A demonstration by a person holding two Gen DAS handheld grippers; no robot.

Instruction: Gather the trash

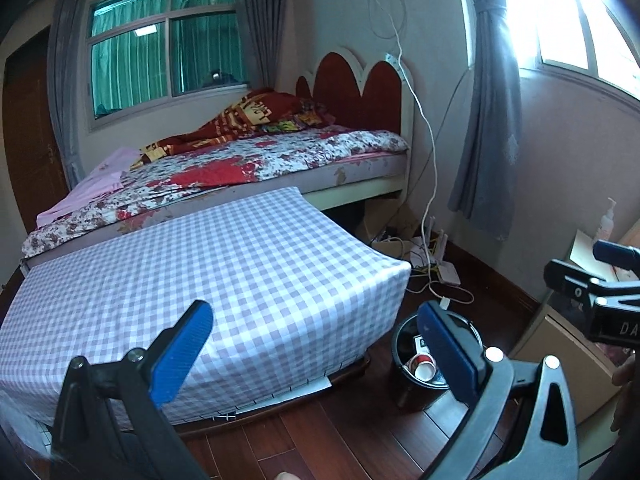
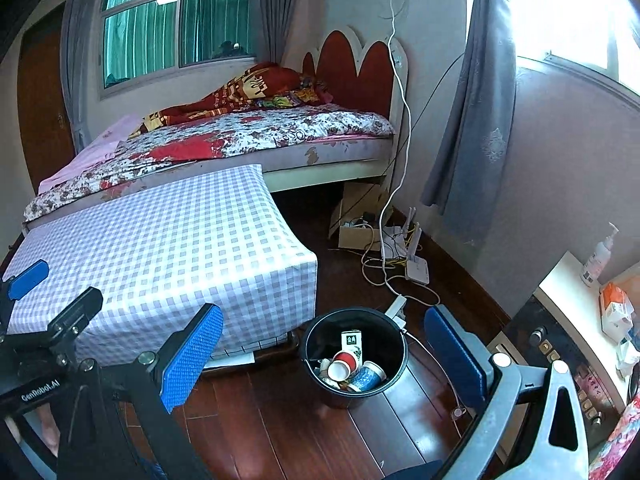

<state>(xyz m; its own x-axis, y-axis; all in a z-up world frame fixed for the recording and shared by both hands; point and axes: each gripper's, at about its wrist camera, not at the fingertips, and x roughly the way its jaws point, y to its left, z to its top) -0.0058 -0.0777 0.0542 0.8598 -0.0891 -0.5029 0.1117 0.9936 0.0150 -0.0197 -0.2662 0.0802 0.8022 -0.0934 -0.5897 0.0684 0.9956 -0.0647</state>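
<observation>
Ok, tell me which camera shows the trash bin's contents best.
The right wrist view. It looks down into the black trash bin, with the red paper cup, blue patterned cup and small carton clear. In the left wrist view the left claw's blue pad covers much of the bin, leaving only the red cup visible.

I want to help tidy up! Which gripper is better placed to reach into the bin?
Probably the right gripper. Its open fingers frame the black bin with the cups between them. The left gripper, open too, points mostly at the checked table.
</observation>
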